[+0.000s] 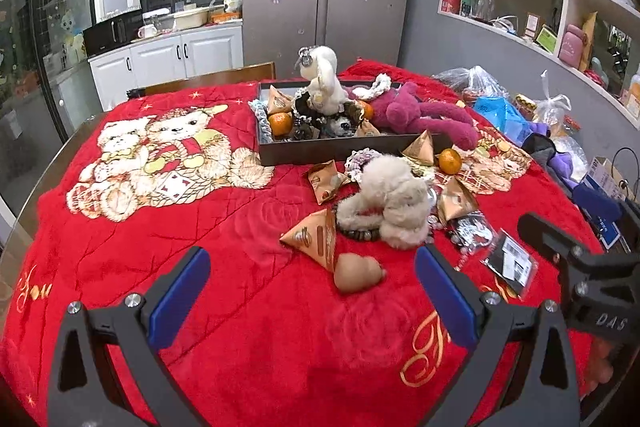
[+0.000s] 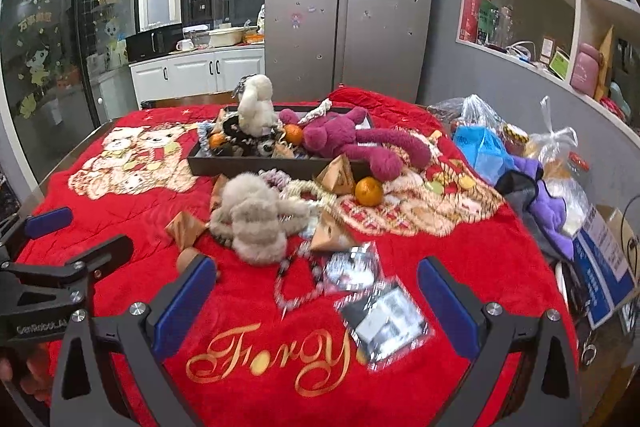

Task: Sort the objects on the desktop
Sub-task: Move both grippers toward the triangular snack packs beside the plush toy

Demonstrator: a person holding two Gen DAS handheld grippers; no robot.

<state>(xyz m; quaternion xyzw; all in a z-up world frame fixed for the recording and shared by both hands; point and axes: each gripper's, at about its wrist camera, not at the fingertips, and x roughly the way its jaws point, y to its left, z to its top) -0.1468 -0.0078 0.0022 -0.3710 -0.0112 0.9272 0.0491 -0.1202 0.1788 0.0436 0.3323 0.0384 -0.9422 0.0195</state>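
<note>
Left wrist: hand-held gripper (image 1: 312, 291) wide, empty.

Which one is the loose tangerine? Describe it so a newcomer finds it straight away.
Start at the dark tray in the middle of the red blanket. Off the tray's near right corner, below the purple plush toy, the loose tangerine sits on the blanket. The other tangerines lie inside the tray; this one is outside.
</note>
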